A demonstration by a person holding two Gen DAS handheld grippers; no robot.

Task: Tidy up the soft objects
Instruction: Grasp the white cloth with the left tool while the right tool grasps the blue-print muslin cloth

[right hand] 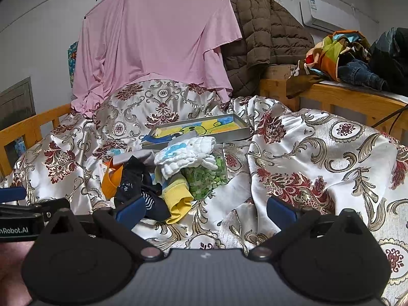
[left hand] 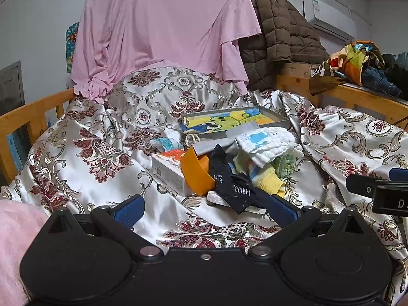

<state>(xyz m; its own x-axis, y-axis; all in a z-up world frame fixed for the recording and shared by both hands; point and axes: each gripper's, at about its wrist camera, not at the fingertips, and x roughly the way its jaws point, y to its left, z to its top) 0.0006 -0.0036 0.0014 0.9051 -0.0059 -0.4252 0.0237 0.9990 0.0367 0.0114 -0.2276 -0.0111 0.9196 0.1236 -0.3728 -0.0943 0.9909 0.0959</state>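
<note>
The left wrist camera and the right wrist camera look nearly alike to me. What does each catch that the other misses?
Only the left wrist view shows the white carton fully, beside the orange piece, and a pink fuzzy fabric at its left edge. Only the right wrist view shows the bag of green bits clearly, and a dark bag on the wooden shelf. Both show the grey tray, white folded cloth, dark sock, yellow sock, and both open hand-held grippers, left and right.
</note>
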